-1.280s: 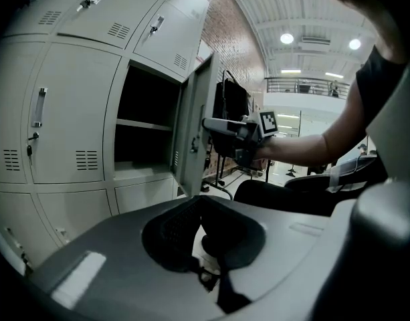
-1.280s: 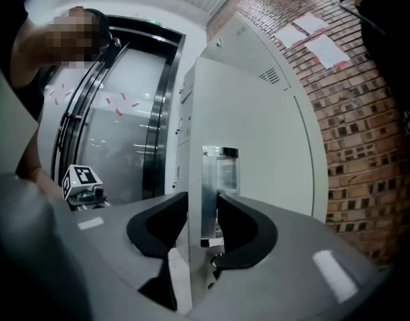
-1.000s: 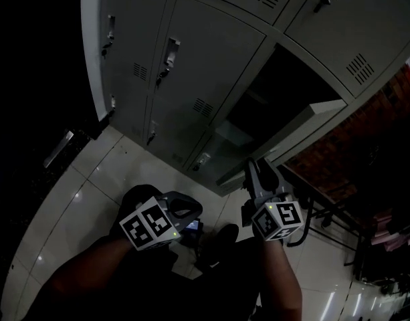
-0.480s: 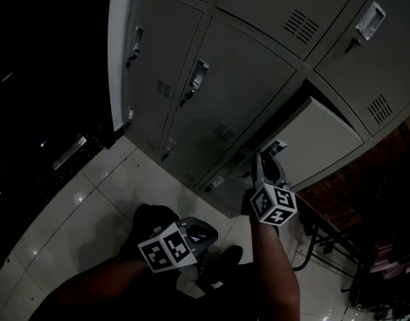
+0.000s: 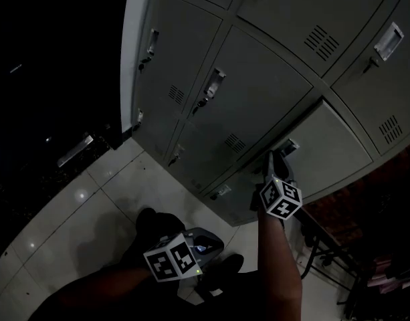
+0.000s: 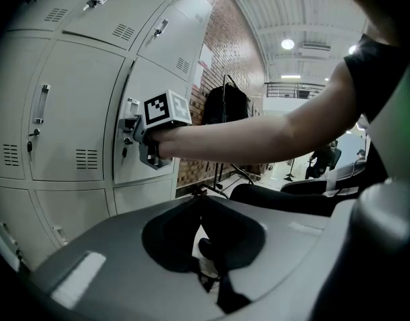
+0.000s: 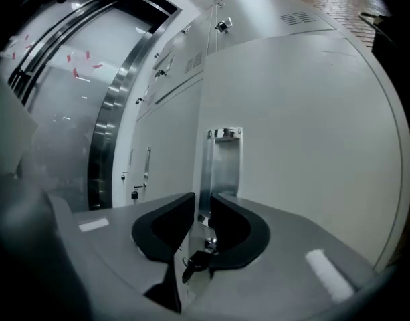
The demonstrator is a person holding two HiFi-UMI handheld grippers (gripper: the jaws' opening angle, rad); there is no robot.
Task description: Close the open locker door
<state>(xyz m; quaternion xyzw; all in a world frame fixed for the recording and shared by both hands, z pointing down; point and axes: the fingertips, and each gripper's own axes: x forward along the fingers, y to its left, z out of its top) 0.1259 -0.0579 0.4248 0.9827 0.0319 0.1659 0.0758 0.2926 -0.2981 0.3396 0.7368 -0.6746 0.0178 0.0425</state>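
Though the head view is dim, the locker door (image 5: 328,146) sits nearly flush.
At its handle (image 7: 223,169), the right gripper (image 7: 202,202) shows jaws a slit apart, grip unclear; the left gripper (image 6: 199,204) is pressed together, empty.

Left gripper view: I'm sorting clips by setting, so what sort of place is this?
Probably a locker area in a large workplace or industrial-style hall. A bank of grey metal lockers stands against a brick wall, round ceiling lights hang over an open space beyond, and the head view shows a glossy tiled floor.
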